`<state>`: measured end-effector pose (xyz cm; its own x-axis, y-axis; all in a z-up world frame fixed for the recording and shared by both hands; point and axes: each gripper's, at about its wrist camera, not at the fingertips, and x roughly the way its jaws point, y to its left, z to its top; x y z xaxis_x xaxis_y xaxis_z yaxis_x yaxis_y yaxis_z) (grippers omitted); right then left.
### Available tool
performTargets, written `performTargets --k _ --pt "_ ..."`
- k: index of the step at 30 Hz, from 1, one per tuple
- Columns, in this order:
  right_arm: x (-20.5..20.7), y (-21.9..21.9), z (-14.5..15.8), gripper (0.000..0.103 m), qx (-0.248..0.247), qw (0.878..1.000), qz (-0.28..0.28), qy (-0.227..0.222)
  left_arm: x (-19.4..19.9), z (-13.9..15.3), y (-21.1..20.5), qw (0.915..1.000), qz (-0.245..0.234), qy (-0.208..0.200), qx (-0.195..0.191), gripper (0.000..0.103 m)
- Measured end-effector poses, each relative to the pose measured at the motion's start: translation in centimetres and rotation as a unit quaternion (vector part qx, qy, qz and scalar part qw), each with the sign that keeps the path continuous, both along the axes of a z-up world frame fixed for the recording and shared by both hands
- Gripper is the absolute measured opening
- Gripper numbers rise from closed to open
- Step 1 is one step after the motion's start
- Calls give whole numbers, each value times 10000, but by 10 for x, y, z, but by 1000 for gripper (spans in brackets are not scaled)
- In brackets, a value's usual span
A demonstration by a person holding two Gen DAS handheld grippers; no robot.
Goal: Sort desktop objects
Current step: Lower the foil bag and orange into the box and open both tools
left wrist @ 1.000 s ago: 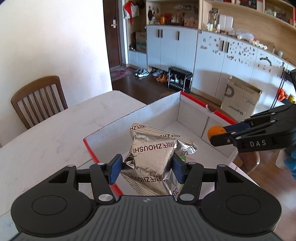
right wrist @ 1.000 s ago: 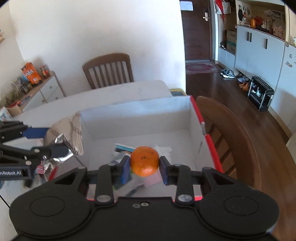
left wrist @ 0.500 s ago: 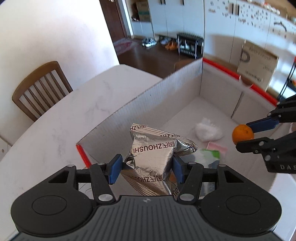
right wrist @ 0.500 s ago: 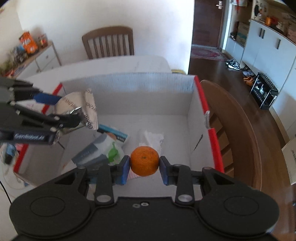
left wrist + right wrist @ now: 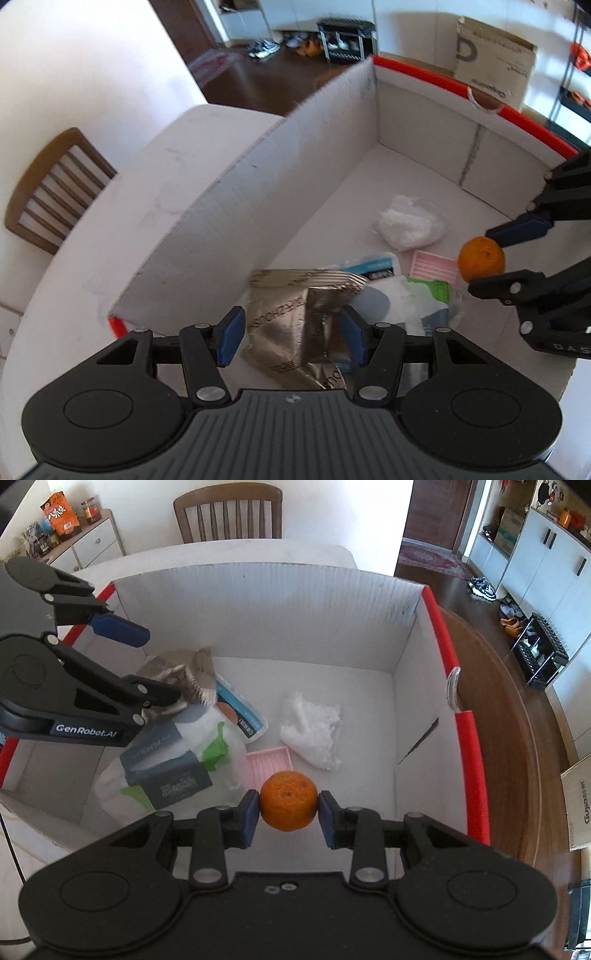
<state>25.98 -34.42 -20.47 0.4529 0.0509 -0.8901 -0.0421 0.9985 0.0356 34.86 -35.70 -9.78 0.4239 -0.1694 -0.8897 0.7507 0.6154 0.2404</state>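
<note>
The left claw (image 5: 291,338) hangs over the near left corner of the white cardboard box (image 5: 266,590), pinching a crumpled silver foil packet (image 5: 295,325) by its sides between the blue pads (image 5: 231,339). The packet is held above the box floor, not resting on it, and the claw tilts steeply down, which fits a drop into the box rather than a placement on the counter (image 5: 122,206). Directly under it the floor is already taken up by a white plastic bag (image 5: 207,738) with grey and green print and a blue-and-white packet (image 5: 242,716), so the foil packet would likely land on top of these.

In the middle of the box floor lie a pink ridged tray (image 5: 269,760) and, just beyond it, a wad of white tissue (image 5: 314,731). Around the tissue and toward the far wall the floor is bare, the widest open room in the box.

On the right, the right claw (image 5: 288,812) is pressed tight on an orange (image 5: 288,799), gripped across its middle and held over the near edge of the pink tray. The red-trimmed right wall (image 5: 443,657) stands well apart from it. The two claws are near each other but not touching; I judge each can let go without striking the other.
</note>
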Motion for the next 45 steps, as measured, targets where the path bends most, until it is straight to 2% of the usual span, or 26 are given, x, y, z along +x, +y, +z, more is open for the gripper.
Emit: performTargets --k 6,12,14,27,31,35,37,42,45 --pt "3 0 -5 36 5 10000 25 77 -1 -2 -3 10000 -58 61 -46 56" --pt "1 -5 -1 42 12 10000 26 27 -5 9 9 9990 95 32 -425 56" --pt "0 -5 3 48 45 10000 31 -17 -7 14 14 9983 147 24 -556 56" --pt "-24 -1 37 51 209 9988 84 -442 -34 46 42 9899 387 -52 -1363 56" --pt "-32 1 48 65 219 9975 83 -660 -44 56 52 9863 432 -102 -1591 56" --pt "-39 3 58 68 323 9958 69 -858 -55 63 64 9825 527 -104 -1784 56" --pt "-43 3 61 74 386 9949 51 -926 -60 65 70 9810 546 -123 -1859 60" --pt "-52 10 67 81 471 9929 101 -1088 -73 72 85 9780 572 -199 -1998 63" --pt "-58 13 72 88 506 9915 120 -1192 -80 75 95 9756 607 -232 -2099 72"
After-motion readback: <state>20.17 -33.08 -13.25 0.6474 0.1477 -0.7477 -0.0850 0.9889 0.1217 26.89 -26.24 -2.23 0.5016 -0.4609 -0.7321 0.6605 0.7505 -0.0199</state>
